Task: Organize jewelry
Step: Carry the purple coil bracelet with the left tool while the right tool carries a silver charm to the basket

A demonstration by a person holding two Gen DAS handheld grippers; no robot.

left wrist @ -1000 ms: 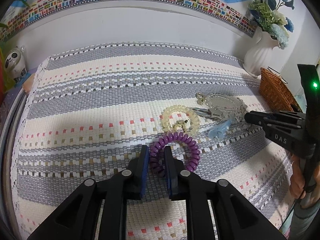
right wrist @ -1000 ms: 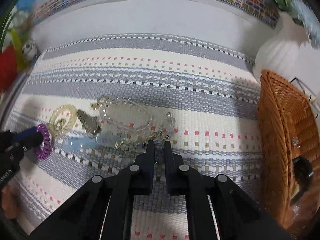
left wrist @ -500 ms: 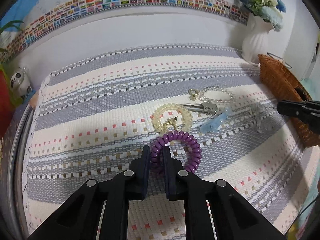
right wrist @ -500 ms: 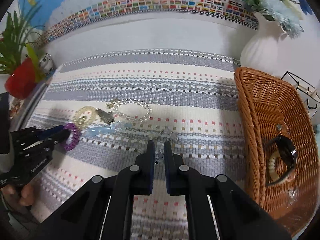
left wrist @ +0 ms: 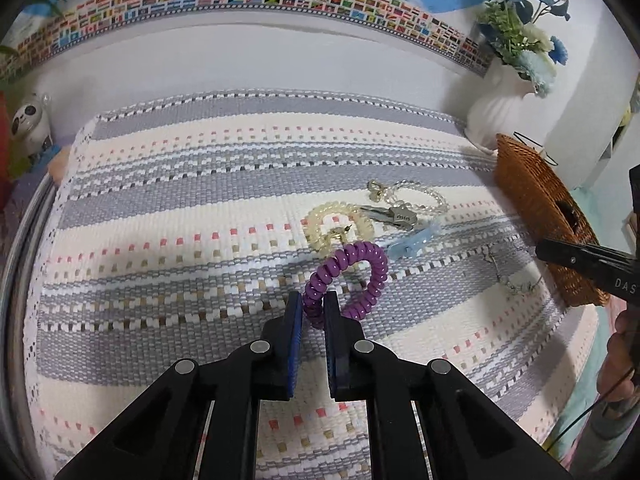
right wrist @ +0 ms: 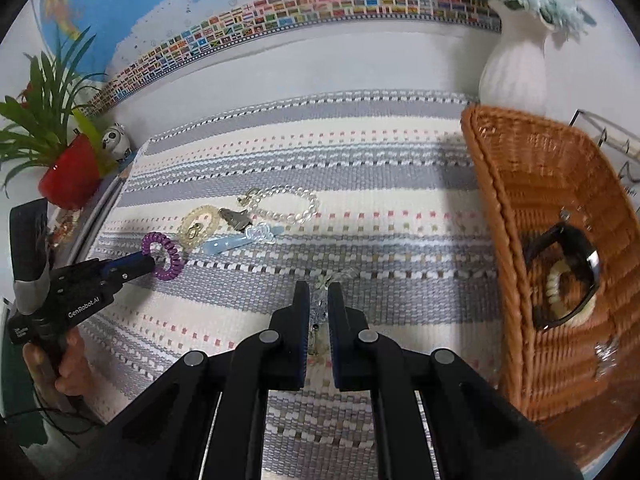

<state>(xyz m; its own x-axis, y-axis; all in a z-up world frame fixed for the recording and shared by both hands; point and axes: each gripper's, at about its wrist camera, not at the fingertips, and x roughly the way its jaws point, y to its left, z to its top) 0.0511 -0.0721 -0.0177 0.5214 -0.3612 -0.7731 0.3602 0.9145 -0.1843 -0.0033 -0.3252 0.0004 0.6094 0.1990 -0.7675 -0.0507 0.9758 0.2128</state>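
Now that both pairs of tongs have come up off the woven mat [left wrist: 168,208], each one's carrying something. The left tongs [left wrist: 313,312] are clenched on the purple coil bracelet [left wrist: 347,276], which a second ago lay flat on the mat and now hangs lifted, looping up toward 1 o'clock from the pads. The right tongs [right wrist: 319,304] are pinched tight on a clear beaded chain [right wrist: 320,312] that dangles between the pads; it used to sit in the pile.

Left behind at about 11 o'clock from the right tongs: the yellow bead bracelet [right wrist: 200,226], a grey clip [right wrist: 236,218], the pale blue clip [right wrist: 240,240] and the clear bead bracelet [right wrist: 286,204].

The wicker basket [right wrist: 532,184] sits at 2 o'clock, already holding a black watch [right wrist: 576,276]. So my guess is two drop-offs are coming and four pieces remain.
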